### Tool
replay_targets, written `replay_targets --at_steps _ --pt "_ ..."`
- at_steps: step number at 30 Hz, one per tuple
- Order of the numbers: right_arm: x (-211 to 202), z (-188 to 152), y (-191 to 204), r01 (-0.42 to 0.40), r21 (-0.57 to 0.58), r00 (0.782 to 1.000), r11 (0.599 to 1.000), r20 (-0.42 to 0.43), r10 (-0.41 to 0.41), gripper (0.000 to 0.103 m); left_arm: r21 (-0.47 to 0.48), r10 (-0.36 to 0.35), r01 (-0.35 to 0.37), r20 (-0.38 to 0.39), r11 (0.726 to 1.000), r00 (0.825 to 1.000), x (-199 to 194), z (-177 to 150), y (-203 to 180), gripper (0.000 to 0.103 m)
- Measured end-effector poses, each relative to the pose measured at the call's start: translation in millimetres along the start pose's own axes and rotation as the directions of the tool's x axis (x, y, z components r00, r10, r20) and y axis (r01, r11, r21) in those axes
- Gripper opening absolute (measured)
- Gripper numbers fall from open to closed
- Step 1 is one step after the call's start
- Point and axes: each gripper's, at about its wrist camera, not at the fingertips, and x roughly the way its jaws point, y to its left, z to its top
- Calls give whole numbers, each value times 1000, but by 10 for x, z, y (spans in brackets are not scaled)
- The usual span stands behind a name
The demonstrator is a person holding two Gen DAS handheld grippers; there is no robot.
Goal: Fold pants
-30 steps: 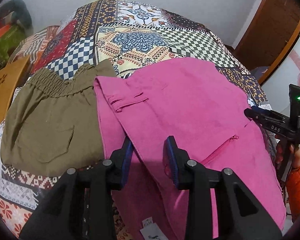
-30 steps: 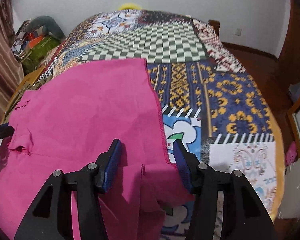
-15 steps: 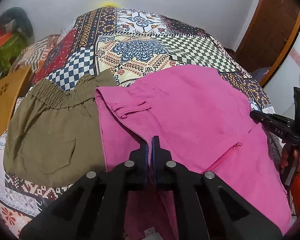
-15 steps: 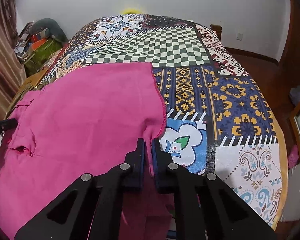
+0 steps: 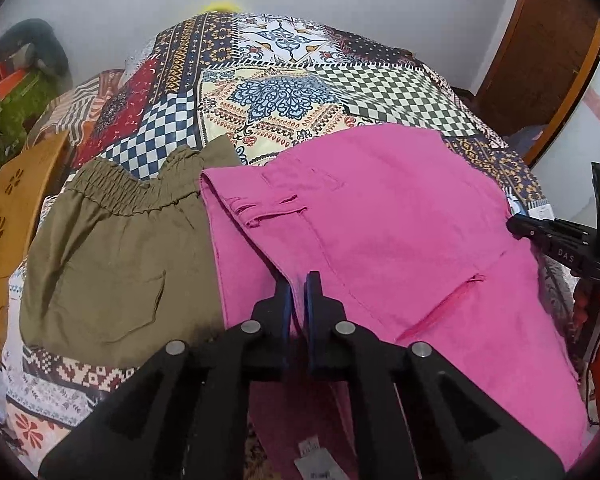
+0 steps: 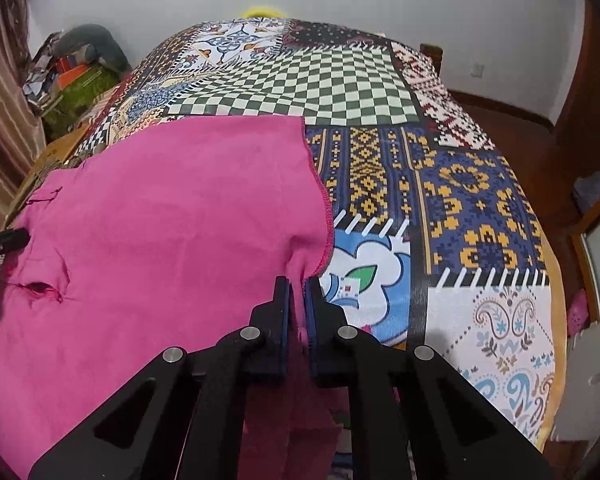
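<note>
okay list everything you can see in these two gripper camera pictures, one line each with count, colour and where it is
pink pants: one, pink, spread on the bed, pinched at the near edge by both grippers
olive pants: one, olive green, lying left of the pink pair
bedspread: one, multicoloured patchwork, covering the bed
wooden panel: one, tan with flower cutouts, at the bed's left edge
clutter pile: green and orange, on the floor far left
left gripper: black, blue pads, shut on pink fabric
right gripper: black, blue pads, shut on the hem corner

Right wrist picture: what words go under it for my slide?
Right gripper pinching the hem corner of pink pants spread on a patchwork bedspread.
</note>
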Motion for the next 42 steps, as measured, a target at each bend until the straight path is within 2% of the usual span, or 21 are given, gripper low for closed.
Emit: replay_targets --at_steps 5,7,9,12,17,19,20,21,29,34,42 --pt "-211 13 32 -10 -9 1000 1000 20 10 12 -17 7 -6 31 1000 999 -267 24 76 7" --pt "-342 47 70 -13 -24 999 1000 42 14 17 -14 24 -23 57 1000 998 -402 59 109 8" --pt "-489 97 119 -3 -41 997 999 79 6 23 -15 40 -39 80 999 996 -511 111 146 20" --pt "-691 172 180 -5 -49 991 999 132 11 24 -32 61 -58 130 998 990 -666 230 228 39" --pt "-905 324 256 -37 -46 981 998 191 45 25 -48 63 -56 163 997 985 -730 440 333 41" --pt "-916 413 283 -23 -55 977 998 209 34 39 -45 73 -66 162 997 984 -688 501 345 44" --pt "-913 453 294 -16 -56 975 998 221 28 42 -44 72 -66 157 997 985 -650 530 352 45" --pt "-899 489 297 -14 -58 973 998 230 27 44 -42 70 -64 151 997 986 -608 555 359 46" --pt "-569 724 289 -47 -69 978 997 198 59 44 -35 62 -60 51 998 997 -67 611 466 46" --pt "-194 853 177 -57 -52 988 997 143 64 44 -44 36 -36 -3 998 999 244 614 525 46" --pt "330 1001 51 -58 -62 996 996 64 62 44 -48 20 -22 -39 999 999 559 598 584 45"
